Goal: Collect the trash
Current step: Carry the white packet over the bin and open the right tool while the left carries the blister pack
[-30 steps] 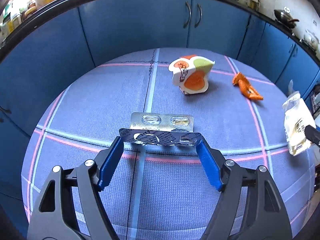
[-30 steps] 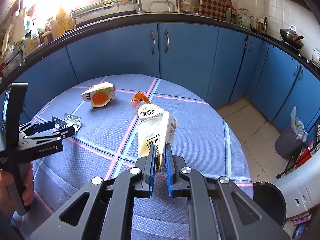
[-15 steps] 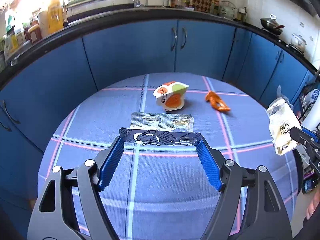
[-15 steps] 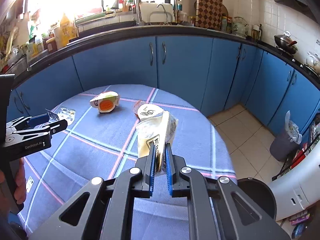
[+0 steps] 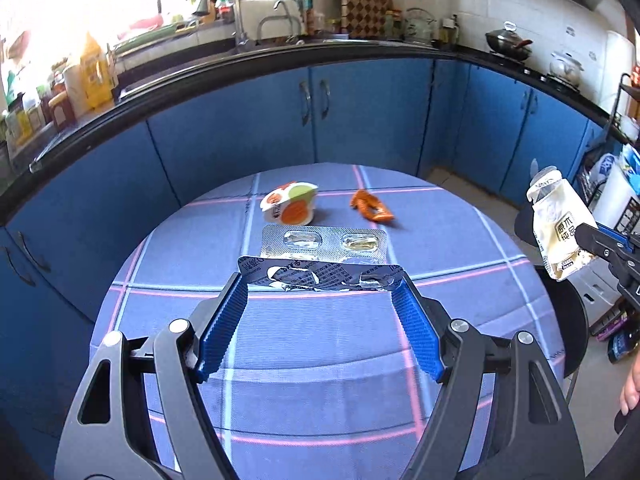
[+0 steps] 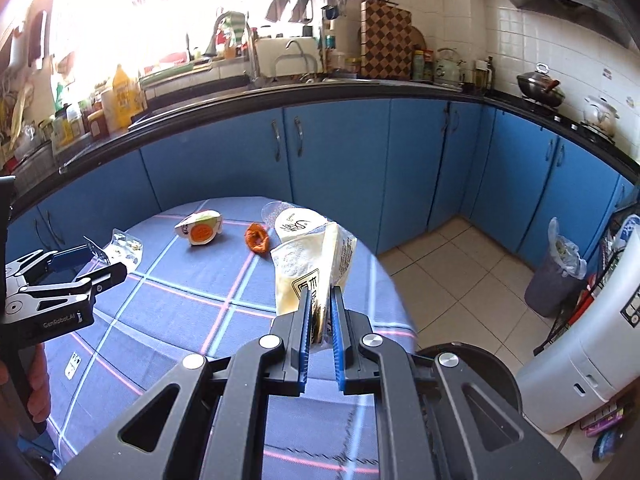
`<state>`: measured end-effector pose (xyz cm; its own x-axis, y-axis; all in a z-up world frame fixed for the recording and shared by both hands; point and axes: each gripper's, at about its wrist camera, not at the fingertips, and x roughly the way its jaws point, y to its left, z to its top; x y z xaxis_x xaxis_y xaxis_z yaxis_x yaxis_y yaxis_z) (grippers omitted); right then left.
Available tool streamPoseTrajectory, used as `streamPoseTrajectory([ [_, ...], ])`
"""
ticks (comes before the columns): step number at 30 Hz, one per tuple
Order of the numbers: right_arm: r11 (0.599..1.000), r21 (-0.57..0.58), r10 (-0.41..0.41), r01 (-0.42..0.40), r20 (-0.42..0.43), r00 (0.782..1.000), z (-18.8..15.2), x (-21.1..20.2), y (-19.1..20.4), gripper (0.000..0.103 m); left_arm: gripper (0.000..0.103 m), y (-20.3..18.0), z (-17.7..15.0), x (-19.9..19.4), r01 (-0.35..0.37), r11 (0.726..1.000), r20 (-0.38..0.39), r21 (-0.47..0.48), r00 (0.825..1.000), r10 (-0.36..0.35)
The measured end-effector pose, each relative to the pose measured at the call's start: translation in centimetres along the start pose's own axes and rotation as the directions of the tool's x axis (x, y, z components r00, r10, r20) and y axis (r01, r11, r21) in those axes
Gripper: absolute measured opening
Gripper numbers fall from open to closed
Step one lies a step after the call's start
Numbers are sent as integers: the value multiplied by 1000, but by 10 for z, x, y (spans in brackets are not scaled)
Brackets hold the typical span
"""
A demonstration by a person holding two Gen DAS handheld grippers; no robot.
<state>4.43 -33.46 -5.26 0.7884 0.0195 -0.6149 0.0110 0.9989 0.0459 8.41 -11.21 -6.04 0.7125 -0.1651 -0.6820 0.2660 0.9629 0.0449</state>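
above table, blister pack spans left fingers.

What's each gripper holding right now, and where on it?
Left gripper clamps a silver blister pack across its two short ends. Right gripper is shut on the bottom edge of a cream wrapper.

Daylight is blowing out the window top left in both views, washing out detail there. Fisheye is bending the counter into an arc, and black vignette is cutting the corners. Table is showing evenly lit, with soft shadows. Everything is staying sharp, no motion blur.
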Motion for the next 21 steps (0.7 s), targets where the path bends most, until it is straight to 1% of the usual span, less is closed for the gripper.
streamPoseTrajectory([
  [10,997,65,-48,47,18,999,-17,-25,-48,10,74,-53,5,-13,32,996,22,88,999,-34],
  [21,988,123,-94,89,30,995,-32,-42,-95,10,74,-117,14,-13,81,980,27,181,996,-87],
])
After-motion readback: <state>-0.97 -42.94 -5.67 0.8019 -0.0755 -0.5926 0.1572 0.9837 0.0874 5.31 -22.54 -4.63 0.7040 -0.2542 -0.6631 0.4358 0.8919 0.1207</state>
